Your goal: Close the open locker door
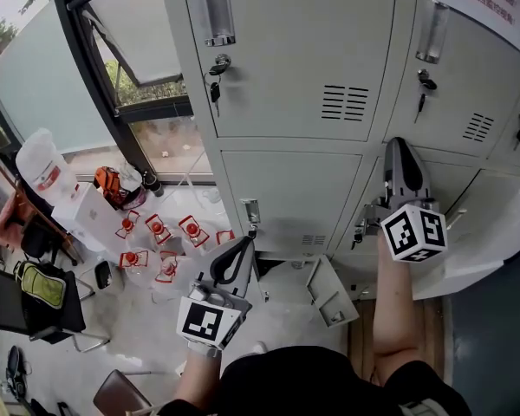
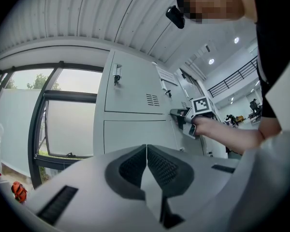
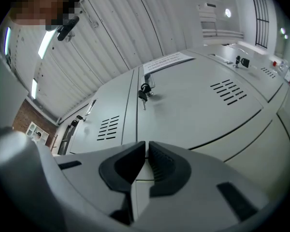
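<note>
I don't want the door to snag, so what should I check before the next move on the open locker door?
1. Right gripper jaws together, nothing between them: ok.
2. Left gripper jaws together, empty: ok.
3. Open locker door shut: not ok, it stands open beside the right gripper.
4. Right gripper in contact with that door: cannot tell.
5. Key hanging in the upper lock clear of the door's swing: ok.
</note>
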Motion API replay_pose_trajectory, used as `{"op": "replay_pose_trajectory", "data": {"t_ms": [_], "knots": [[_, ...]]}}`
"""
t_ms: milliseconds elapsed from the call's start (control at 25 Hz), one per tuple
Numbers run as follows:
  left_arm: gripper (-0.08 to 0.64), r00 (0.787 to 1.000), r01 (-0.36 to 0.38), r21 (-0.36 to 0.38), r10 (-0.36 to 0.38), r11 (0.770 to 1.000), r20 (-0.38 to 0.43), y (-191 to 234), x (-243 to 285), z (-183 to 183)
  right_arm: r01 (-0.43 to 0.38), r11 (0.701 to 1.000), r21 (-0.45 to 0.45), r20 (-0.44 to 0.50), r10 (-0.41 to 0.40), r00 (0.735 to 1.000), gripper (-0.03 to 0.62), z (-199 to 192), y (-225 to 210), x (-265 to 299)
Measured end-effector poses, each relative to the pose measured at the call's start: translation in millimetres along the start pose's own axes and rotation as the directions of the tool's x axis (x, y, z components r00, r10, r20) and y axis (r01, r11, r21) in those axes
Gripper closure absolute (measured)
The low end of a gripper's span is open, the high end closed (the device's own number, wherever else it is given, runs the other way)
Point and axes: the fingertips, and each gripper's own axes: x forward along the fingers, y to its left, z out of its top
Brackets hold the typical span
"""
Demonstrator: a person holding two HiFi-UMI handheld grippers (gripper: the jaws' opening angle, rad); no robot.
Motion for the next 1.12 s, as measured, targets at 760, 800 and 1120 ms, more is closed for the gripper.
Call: {"op": "replay_pose_trajectory", "data": {"t_ms": [760, 800, 1120], "knots": [[0.537, 0.982, 0.185, -0.063, -0.187, 0.981, -0.019, -46.1, 15.9, -17.9, 0.03, 0.998, -0.051, -0.093, -0.035, 0.995, 0.548, -0.7, -4.0, -75.8], [0.537, 0.978, 0.206, -0.072, -0.207, 0.976, -0.019, -52.1, 19.7, -19.1, 0.045, 0.997, -0.066, -0.104, -0.052, 0.993, 0.546, -1.8, -6.3, -84.8], [0.537, 0.92, 0.385, -0.111, -0.391, 0.916, -0.034, -106.5, 46.7, -39.2, 0.124, 0.981, -0.146, -0.185, -0.15, 0.971, 0.548, -7.2, -21.3, -157.1]]}}
